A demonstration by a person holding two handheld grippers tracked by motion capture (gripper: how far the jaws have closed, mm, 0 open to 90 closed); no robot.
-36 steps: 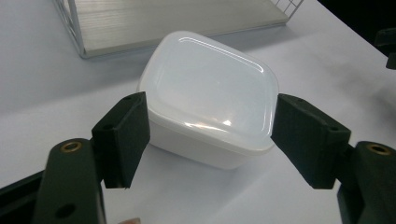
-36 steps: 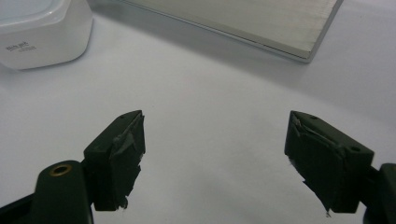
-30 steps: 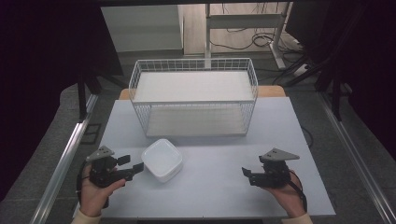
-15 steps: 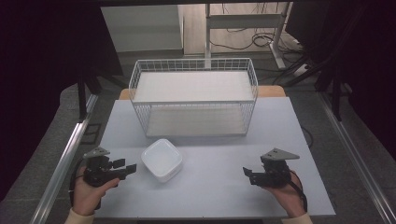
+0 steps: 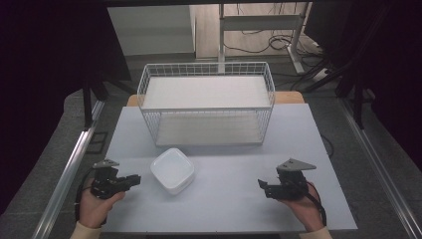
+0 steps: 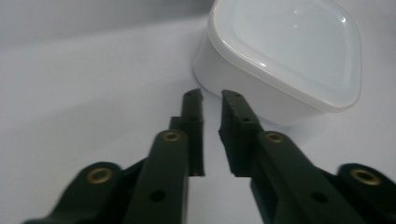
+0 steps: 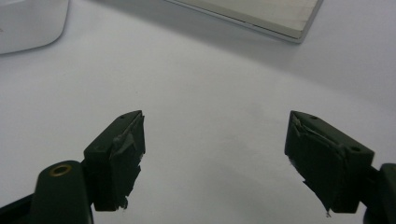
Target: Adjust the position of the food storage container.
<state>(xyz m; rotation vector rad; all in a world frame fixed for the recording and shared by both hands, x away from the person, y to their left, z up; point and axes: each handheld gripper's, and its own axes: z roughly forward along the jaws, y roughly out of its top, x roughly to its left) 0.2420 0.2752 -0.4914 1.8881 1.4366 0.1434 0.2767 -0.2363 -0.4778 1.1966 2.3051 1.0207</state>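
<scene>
Your left gripper (image 5: 133,179) sits near the counter's (image 5: 224,209) front-left corner, low over the surface and pointing right at the white lidded container (image 5: 172,170). Its jaws have just been closing and now stand almost together, a narrow slit between them and nothing in it; in the left gripper view the tips stop just short of the container's (image 6: 280,60) near wall, not touching it. The container rests on the counter left of the middle, toward the front edge, lid on, just in front of the white wire basket (image 5: 206,107), which stands at the back of the counter. Your right gripper (image 5: 263,186) rests near the front-right corner, pointing left, its jaws wide apart over bare counter (image 7: 210,93), holding nothing, well apart from the container
</scene>
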